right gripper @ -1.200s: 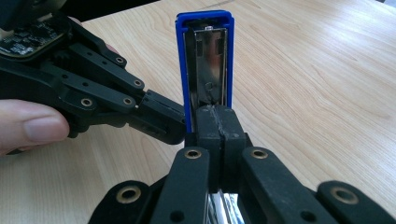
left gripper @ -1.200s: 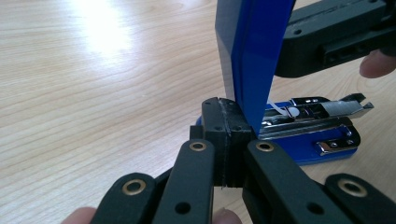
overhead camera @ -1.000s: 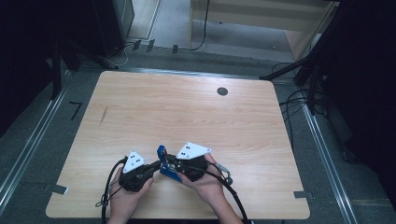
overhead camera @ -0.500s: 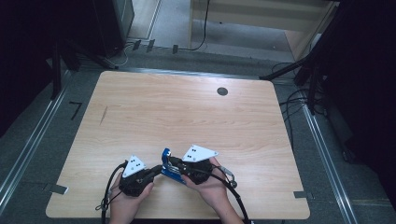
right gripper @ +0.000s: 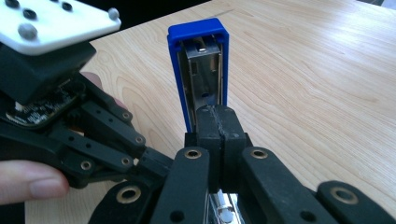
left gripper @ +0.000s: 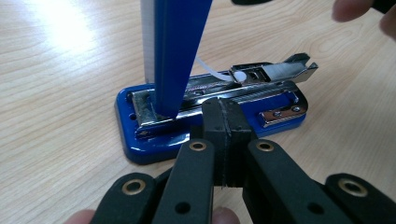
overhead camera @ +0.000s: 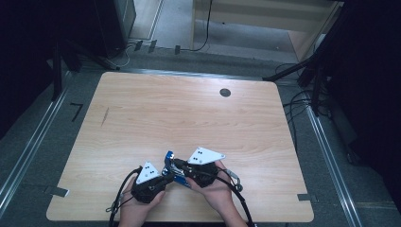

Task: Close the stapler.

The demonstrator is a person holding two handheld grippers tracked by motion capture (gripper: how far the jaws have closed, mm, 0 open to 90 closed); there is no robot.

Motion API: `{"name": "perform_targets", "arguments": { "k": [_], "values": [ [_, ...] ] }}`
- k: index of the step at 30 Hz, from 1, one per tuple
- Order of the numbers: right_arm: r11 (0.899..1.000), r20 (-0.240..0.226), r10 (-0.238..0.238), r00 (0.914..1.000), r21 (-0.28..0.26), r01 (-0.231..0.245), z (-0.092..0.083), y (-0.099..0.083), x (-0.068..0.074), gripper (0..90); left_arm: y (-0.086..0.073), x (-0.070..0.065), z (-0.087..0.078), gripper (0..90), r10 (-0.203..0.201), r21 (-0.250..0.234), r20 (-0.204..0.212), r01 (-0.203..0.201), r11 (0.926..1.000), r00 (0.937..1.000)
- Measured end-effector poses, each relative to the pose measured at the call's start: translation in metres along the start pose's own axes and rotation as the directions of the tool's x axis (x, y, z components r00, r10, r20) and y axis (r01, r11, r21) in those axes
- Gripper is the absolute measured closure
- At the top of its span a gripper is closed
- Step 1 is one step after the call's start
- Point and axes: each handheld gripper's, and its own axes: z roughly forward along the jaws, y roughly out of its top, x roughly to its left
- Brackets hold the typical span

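From above, both hands sit at the near edge of the desk (overhead camera: 142, 109), the left claw (overhead camera: 163, 178) and right claw (overhead camera: 182, 171) meeting over a blue stapler (overhead camera: 171, 165) between them. That view leaves the stapler small and half hidden.

The left claw's own view gives the detail: the stapler's blue base (left gripper: 140, 140) lies flat on the wood just beyond the claw tips, its lid (left gripper: 180, 46) swung upright, the steel magazine (left gripper: 261, 77) bared along the base. The claw (left gripper: 223, 135) has its jaws pressed together, nothing between them, right against the near side of the base.

The right claw's view looks at the raised lid (right gripper: 198, 60) from its open underside, showing the metal channel inside. This claw (right gripper: 218, 140) is also closed tight on nothing, standing just before the lid, with the left claw's body (right gripper: 60, 116) close at its left.

Ahead of both claws the desk runs bare to the far edge, save for a small dark grommet (overhead camera: 225, 92) well away.
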Motion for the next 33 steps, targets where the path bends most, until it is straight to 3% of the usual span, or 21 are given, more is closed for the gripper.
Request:
{"name": "perform_targets", "arguments": {
  "k": [13, 23, 33],
  "values": [
    [0.999, 0.024, 0.023, 0.9994, -0.027, -0.023, -0.012, 0.005, -0.007, 90.0, -0.001, -0.003, 0.007, 90.0, 0.012, 0.015, -0.043, -0.012, 0.9998, 0.9990],
    [0.999, 0.070, 0.043, 0.9966, -0.035, -0.041, -0.016, 0.026, -0.010, 90.0, -0.001, -0.003, 0.008, 90.0, 0.019, 0.018, -0.047, -0.019, 0.9997, 0.9987],
    [0.998, 0.069, 0.034, 0.9970, -0.056, -0.030, -0.014, 0.052, -0.007, 90.0, -0.001, -0.003, 0.008, 90.0, 0.016, 0.018, -0.045, -0.015, 0.9997, 0.9989]
  ]
}}
